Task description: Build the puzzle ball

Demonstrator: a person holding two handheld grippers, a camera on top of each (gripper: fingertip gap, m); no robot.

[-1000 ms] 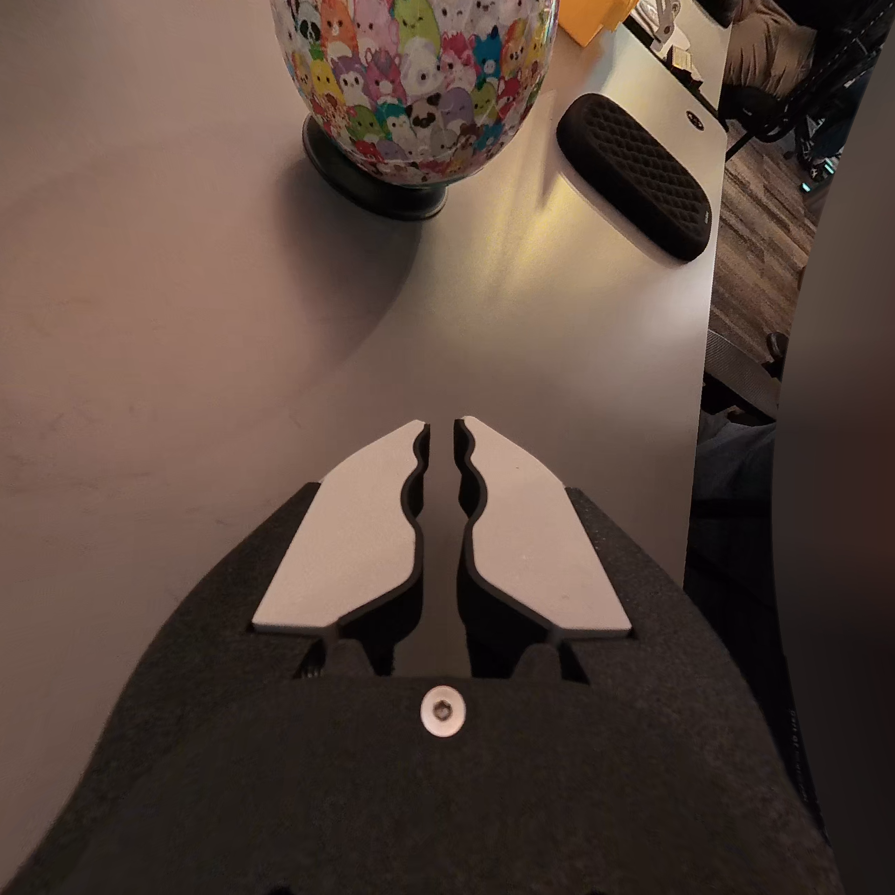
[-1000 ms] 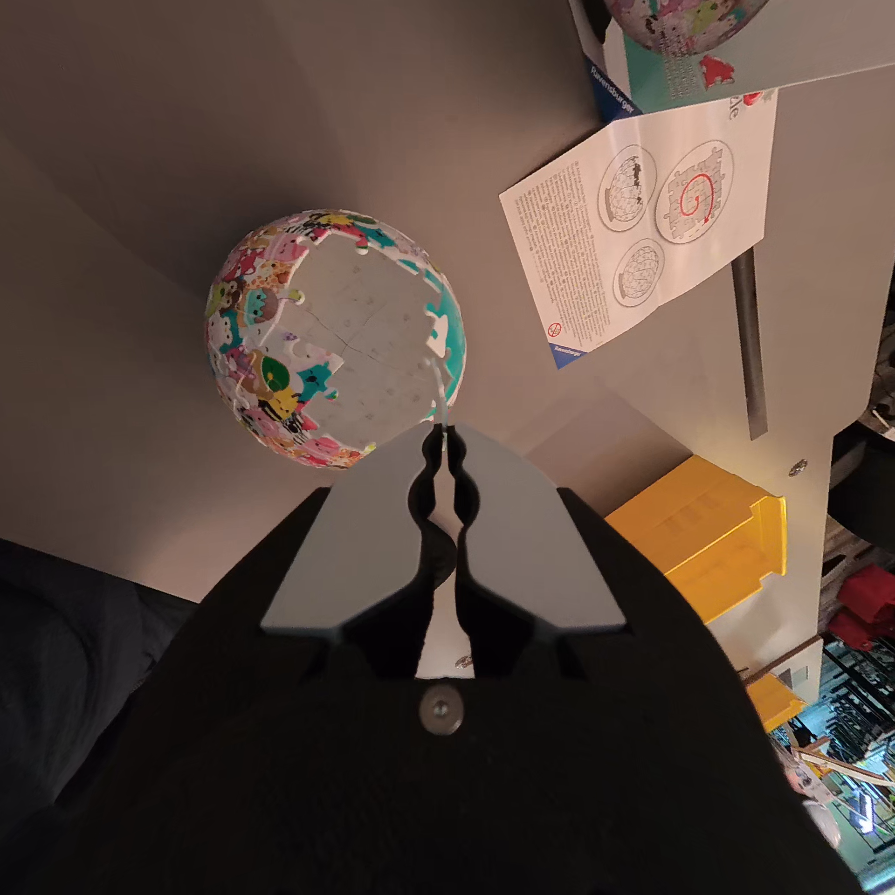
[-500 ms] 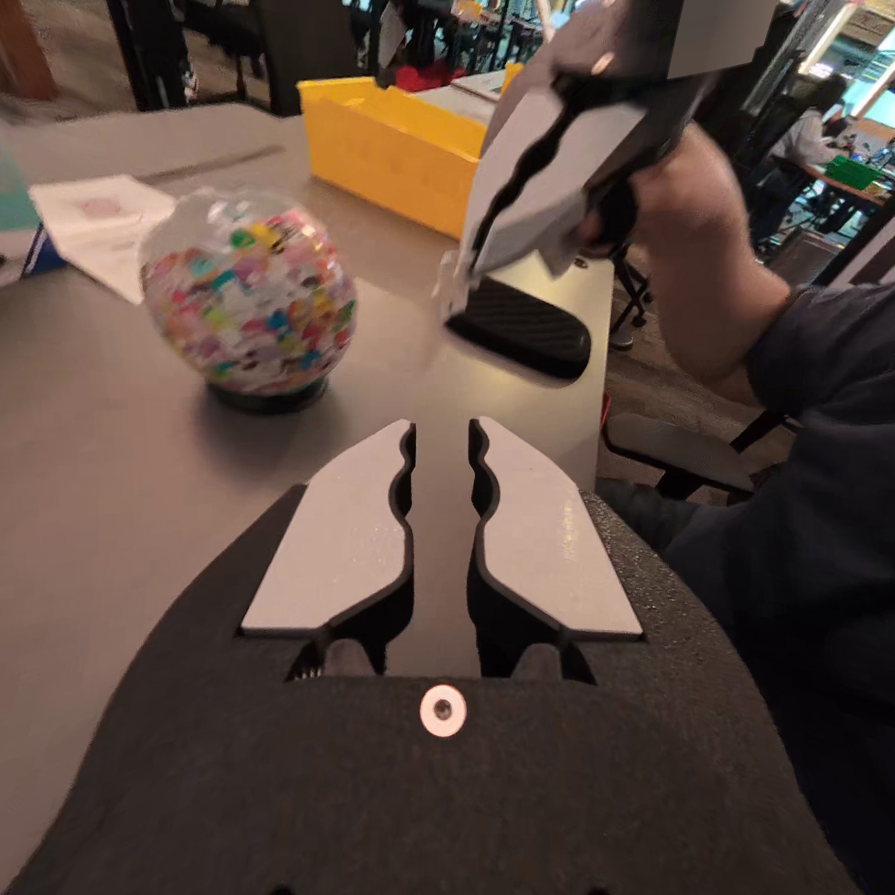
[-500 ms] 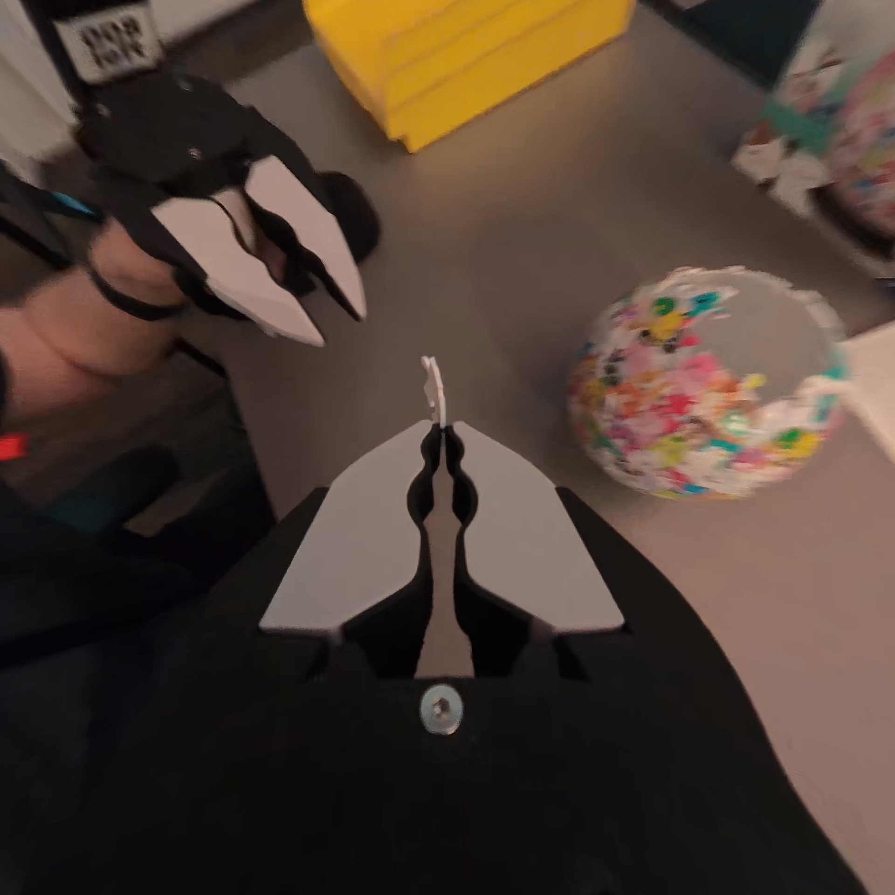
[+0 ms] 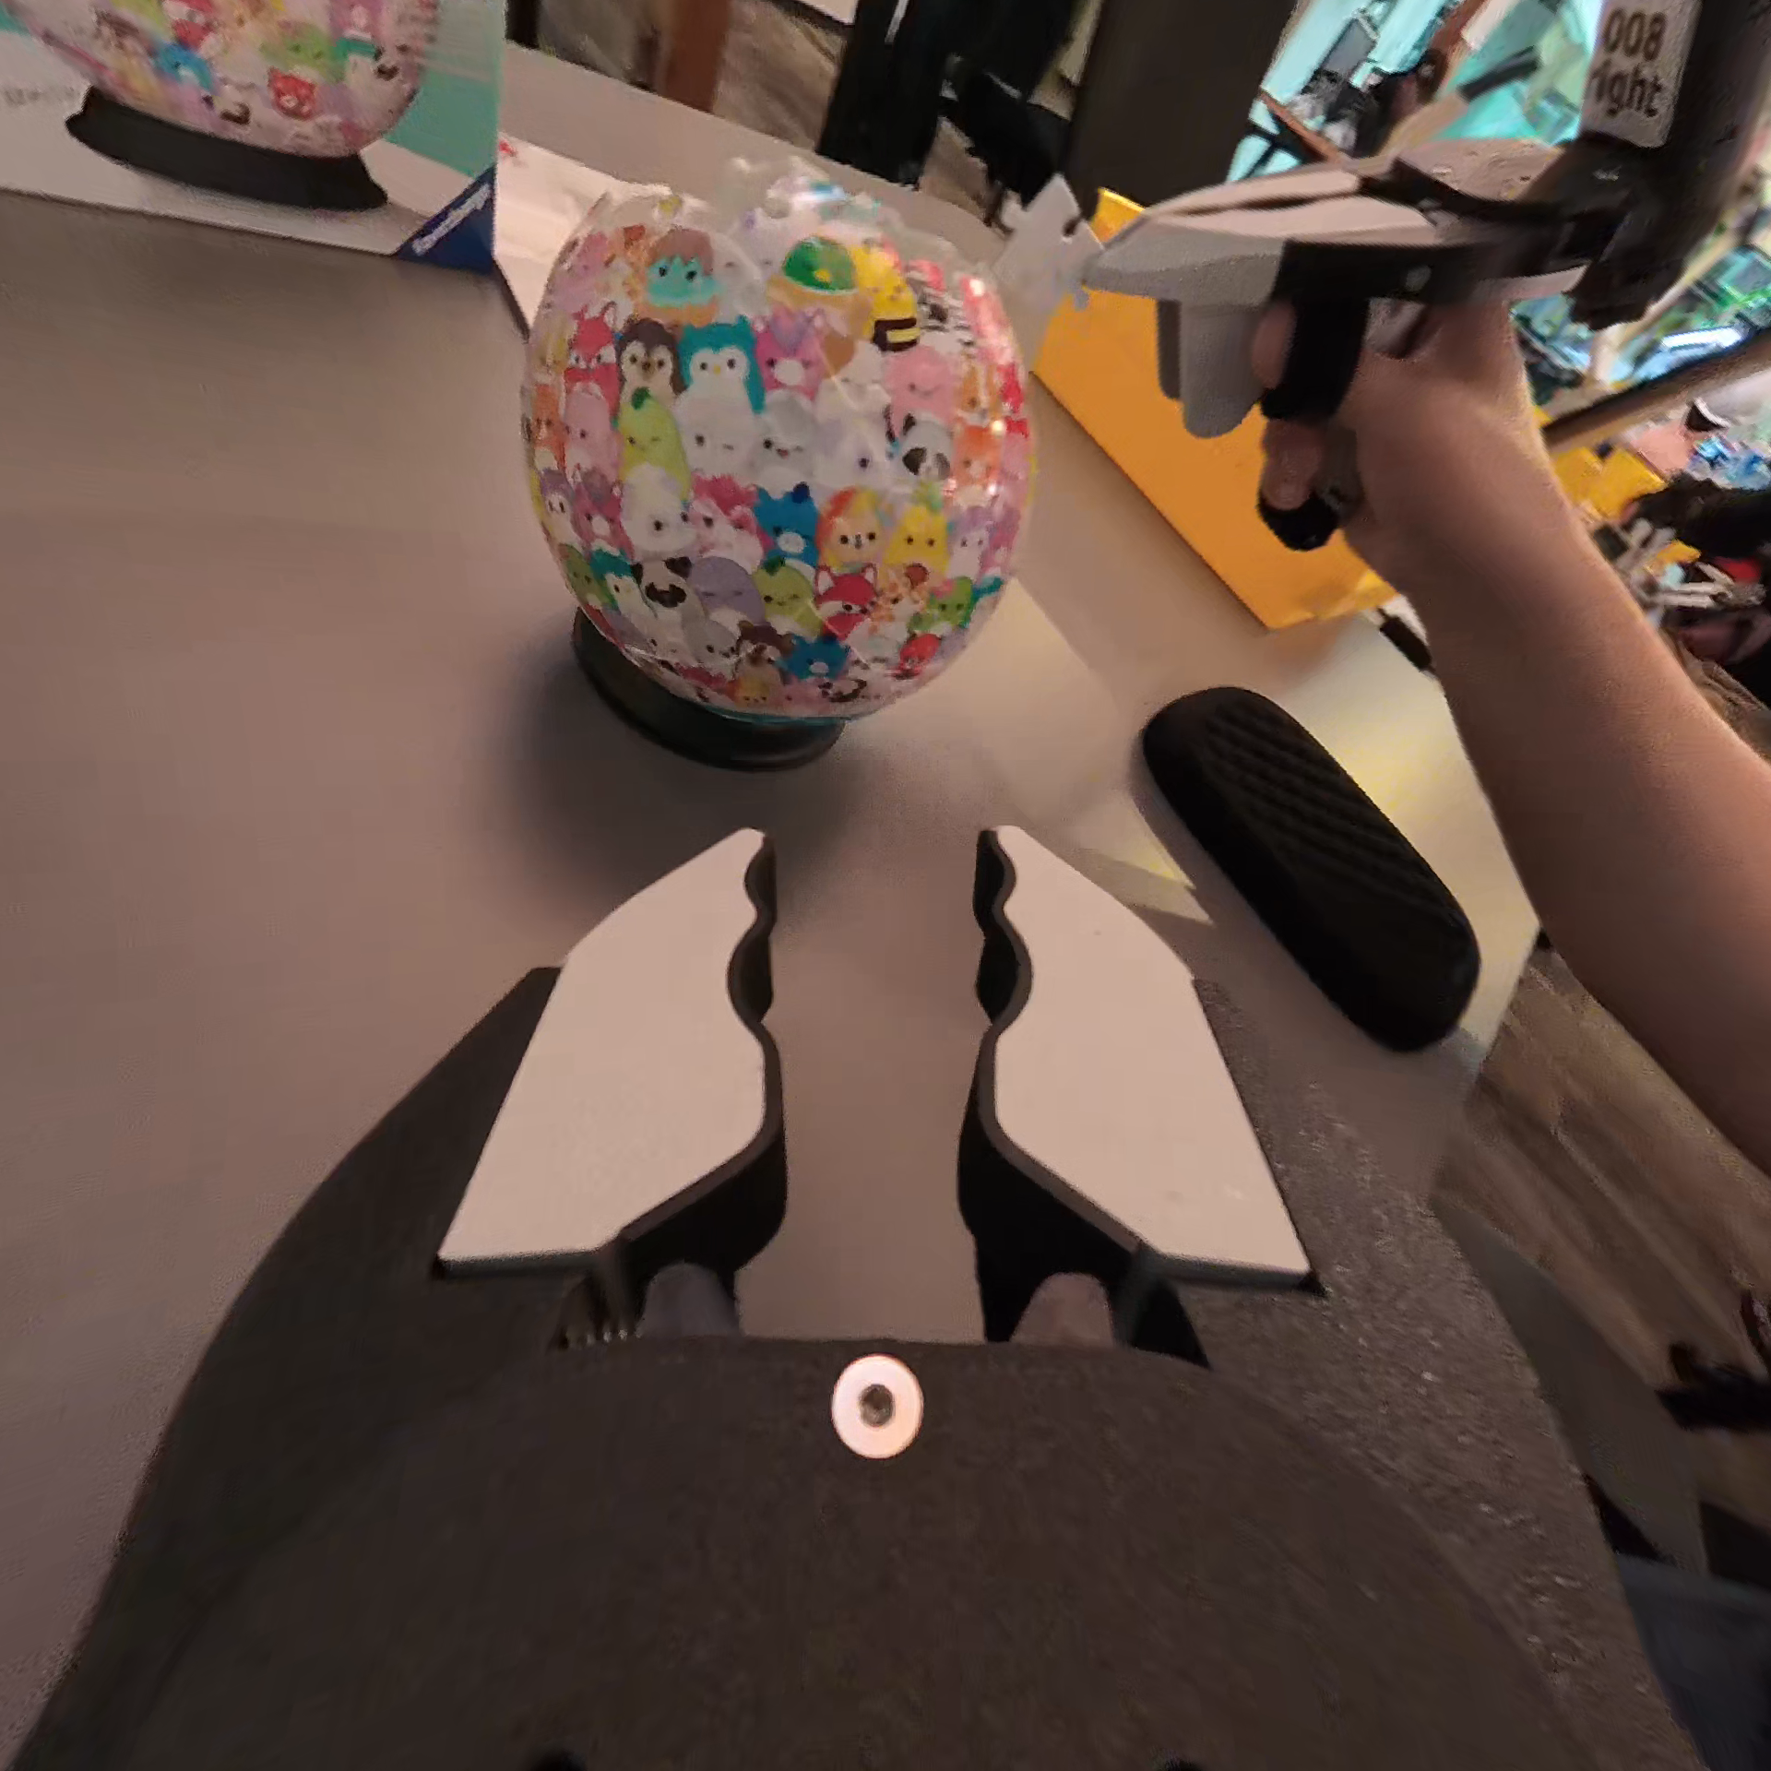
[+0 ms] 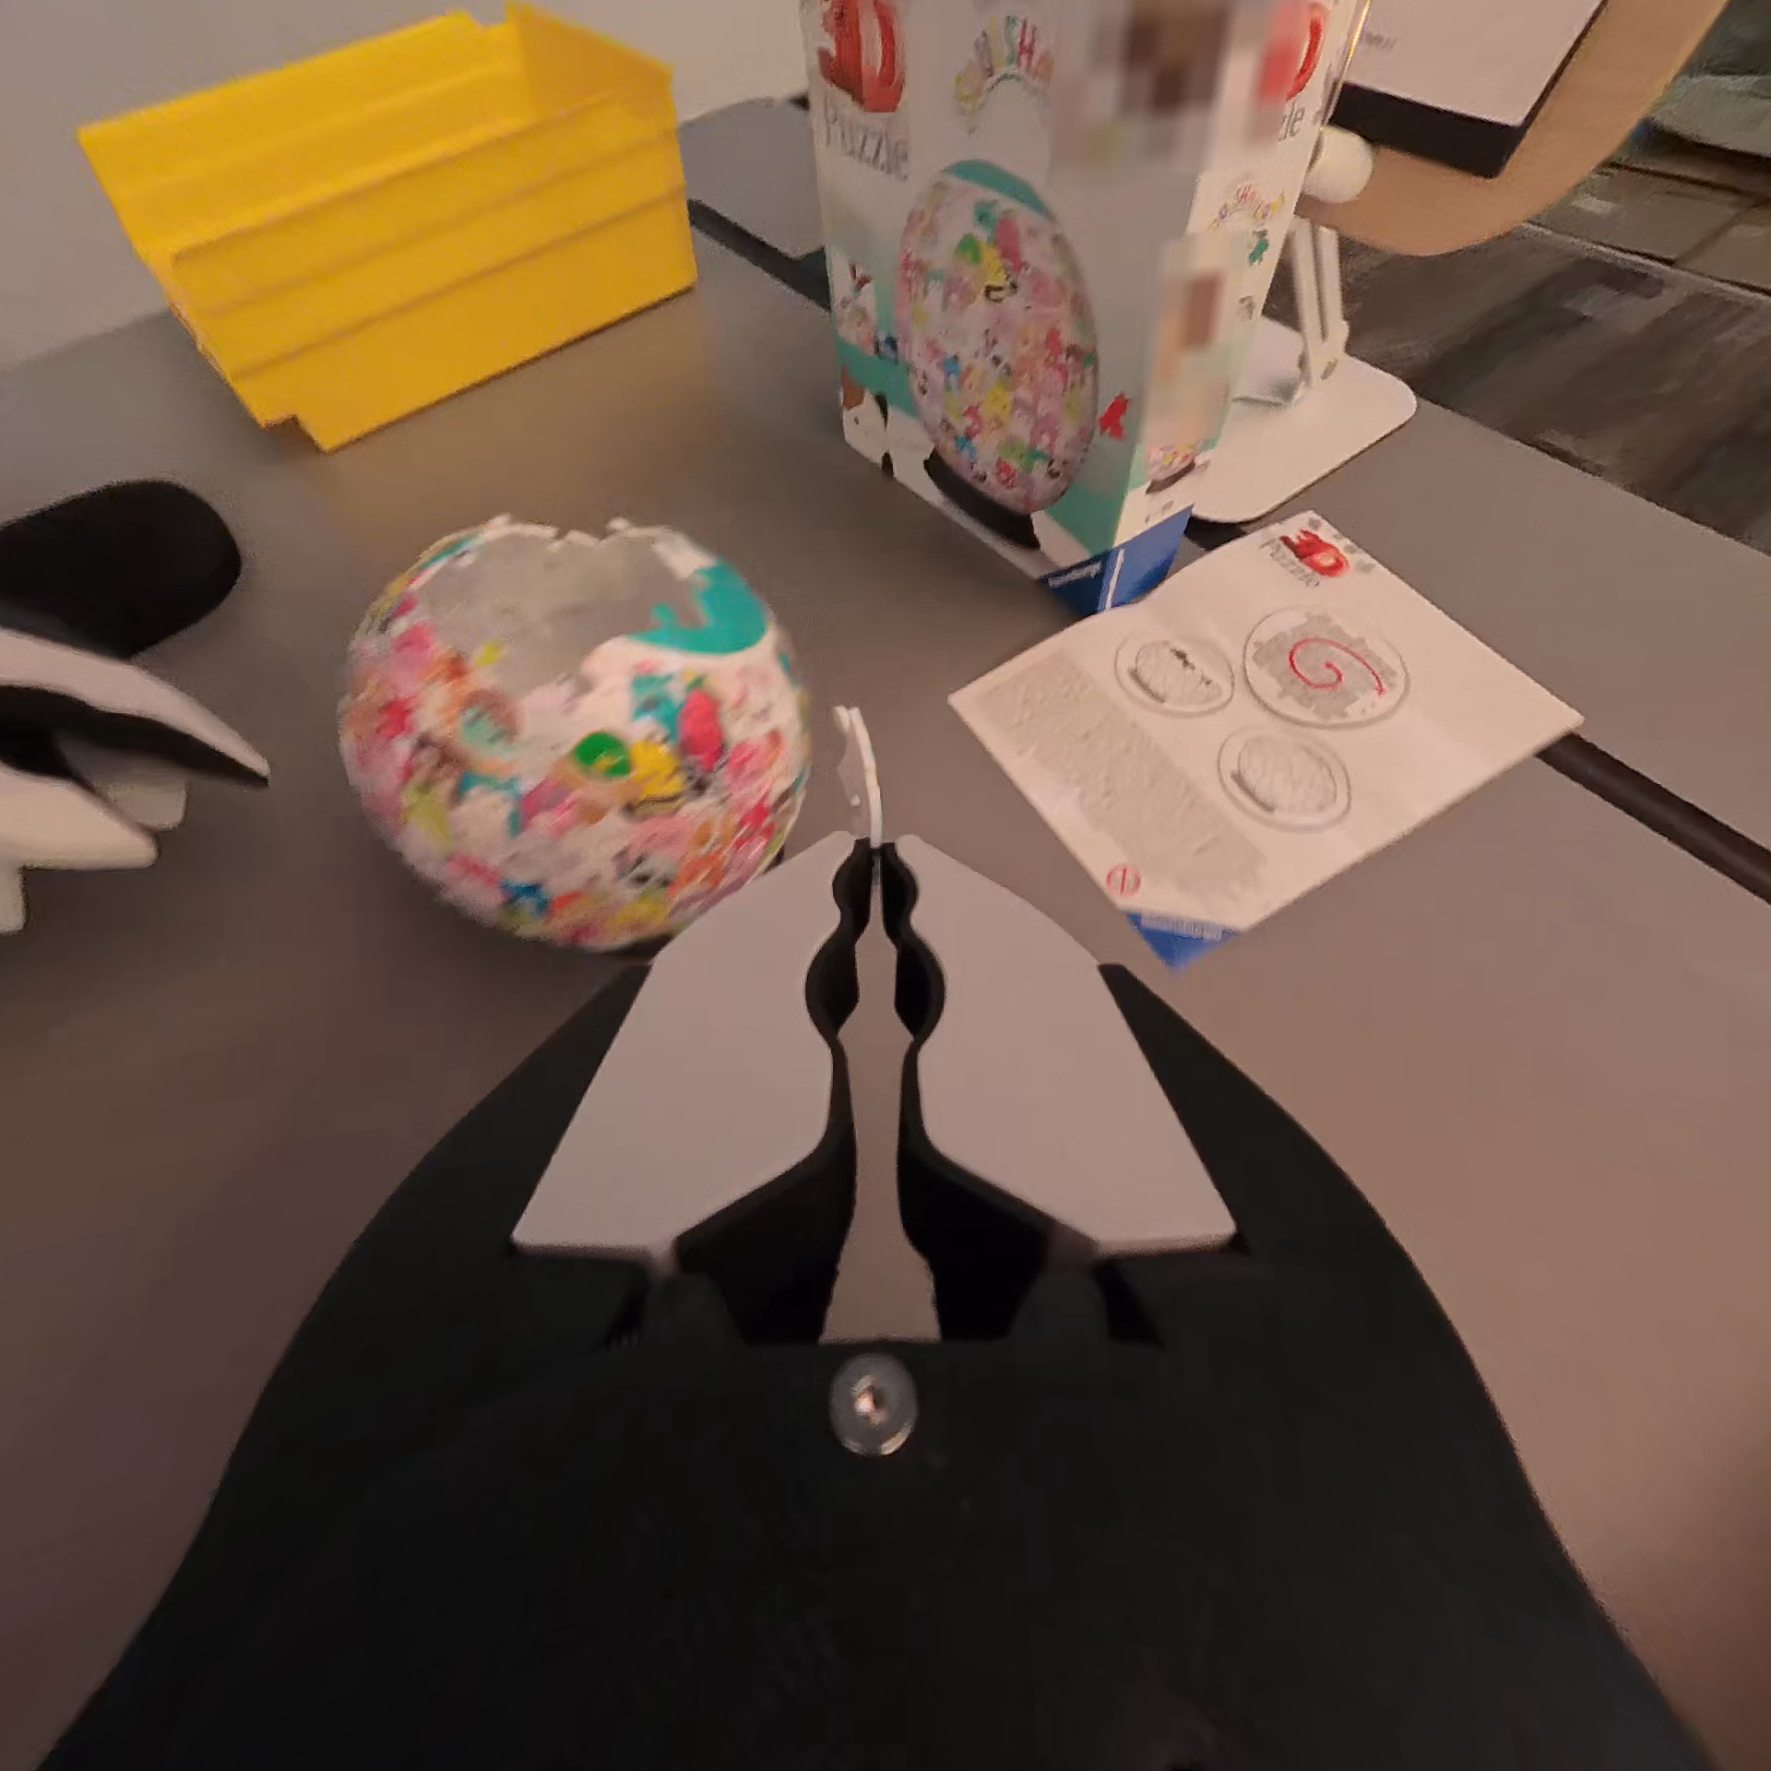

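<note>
- Fitting the held piece into the open top of the puzzle ball (image 5: pixel 776 450) is the step in hand, as I judge it; the ball sits on its dark stand (image 5: pixel 709 719) on the grey worktop (image 5: pixel 240 623), nearer the far edge than the near one, with the puzzle box (image 6: pixel 1045 316) and the instruction sheet (image 6: pixel 1265 728) behind and beside it toward the far side.
- The right gripper (image 6: pixel 874 843) has its jaws pressed together on a thin white puzzle piece (image 6: pixel 860 767), pinched by one edge so most of it sticks out past the tips; in the left wrist view the piece (image 5: pixel 1045 249) hangs above and just to the side of the ball's jagged rim.
- The left gripper (image 5: pixel 870 843) hovers low over the worktop short of the ball, jaws apart and holding nothing.
- To do it well, bring the left gripper in to steady the ball's side or the stand first, since a light hollow shell on a small ring would likely roll under a push.
- Turn the piece so its curve follows the shell and its tabs face the notched rim (image 6: pixel 594 575), then press it in gently along the surface, not straight down.
- Loosen the grip only once the piece is seated.
- Keep the wrist clear of the yellow bin (image 6: pixel 402 230) and the black case (image 5: pixel 1303 862) near the right edge.
</note>
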